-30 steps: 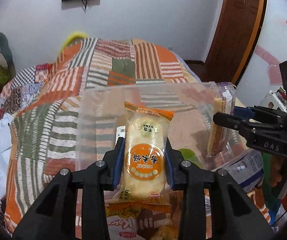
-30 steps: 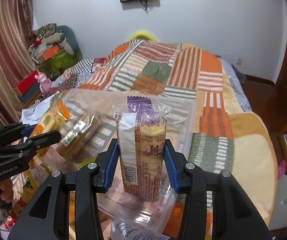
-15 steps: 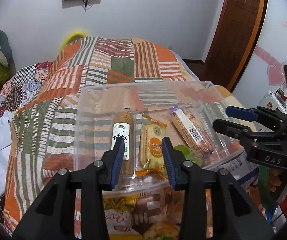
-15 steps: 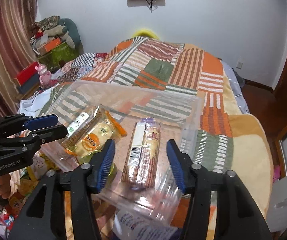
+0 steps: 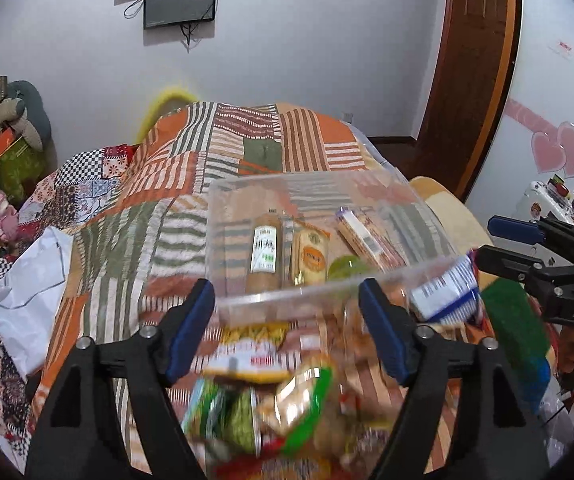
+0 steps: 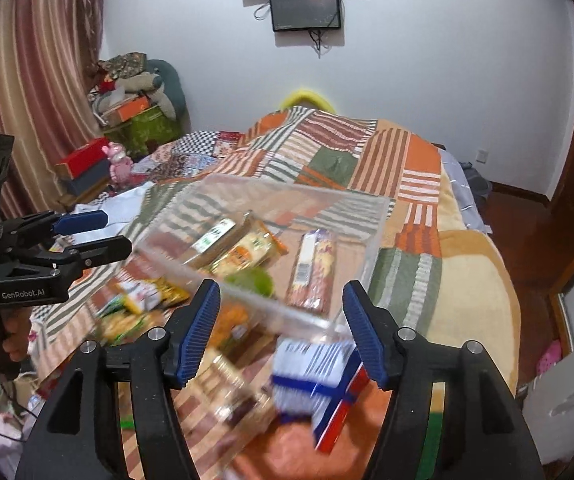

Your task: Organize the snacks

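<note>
I'm working in a home bedroom: a bed under a patchwork quilt (image 5: 215,168) fills mid-frame, a wall screen (image 5: 181,2) upper left (switched off), wooden door (image 5: 471,64) upper right.

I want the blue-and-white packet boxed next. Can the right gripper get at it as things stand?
Probably yes. The right gripper has just been opening, nothing between its jaws, and the blue-and-white packet lies uncovered right below them, outside the clear box.

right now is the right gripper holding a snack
No, the right gripper has open jaws with nothing pinched between them; the purple-wrapped snack lies in the clear box.
</note>
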A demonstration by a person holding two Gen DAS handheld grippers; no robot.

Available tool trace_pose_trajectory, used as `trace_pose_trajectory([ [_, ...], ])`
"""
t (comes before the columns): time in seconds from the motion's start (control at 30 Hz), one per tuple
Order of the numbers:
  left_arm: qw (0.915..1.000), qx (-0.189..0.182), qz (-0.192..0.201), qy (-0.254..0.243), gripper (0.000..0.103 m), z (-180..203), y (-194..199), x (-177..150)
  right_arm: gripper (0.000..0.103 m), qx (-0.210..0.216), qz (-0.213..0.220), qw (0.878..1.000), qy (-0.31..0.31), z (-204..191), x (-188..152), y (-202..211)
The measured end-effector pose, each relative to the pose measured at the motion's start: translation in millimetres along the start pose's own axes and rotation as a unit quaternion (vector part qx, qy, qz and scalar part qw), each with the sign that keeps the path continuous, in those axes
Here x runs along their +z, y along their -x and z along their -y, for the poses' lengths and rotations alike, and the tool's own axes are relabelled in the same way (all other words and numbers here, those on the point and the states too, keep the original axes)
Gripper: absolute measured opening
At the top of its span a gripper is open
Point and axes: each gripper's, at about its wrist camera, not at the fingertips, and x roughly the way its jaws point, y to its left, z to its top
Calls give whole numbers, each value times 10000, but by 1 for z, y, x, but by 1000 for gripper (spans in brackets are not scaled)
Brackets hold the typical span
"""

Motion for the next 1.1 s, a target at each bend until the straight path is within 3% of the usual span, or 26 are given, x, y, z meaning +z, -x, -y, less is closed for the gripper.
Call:
trace_pose_trajectory([
  [0.17,9998,36,-142,94,84,2,19,-31,61,93,27,9999,43,-12,-18,13],
  [0.47,9976,183,-608,283,86,4,20,-81,61,362,-65,9993,99,-36,-46,20],
  [0.77,9944,159,-1012,247,86,15,10,-122,63,596,-316,9977,78,-54,-63,4],
  [0.87,9946,244,-991,179,91,14,9,-131,63,650,-412,9970,116,-61,-64,-2],
  [1.1,9915,312,-1179,453,91,-13,9,-146,63,712,-597,9951,353,-79,-66,-22],
])
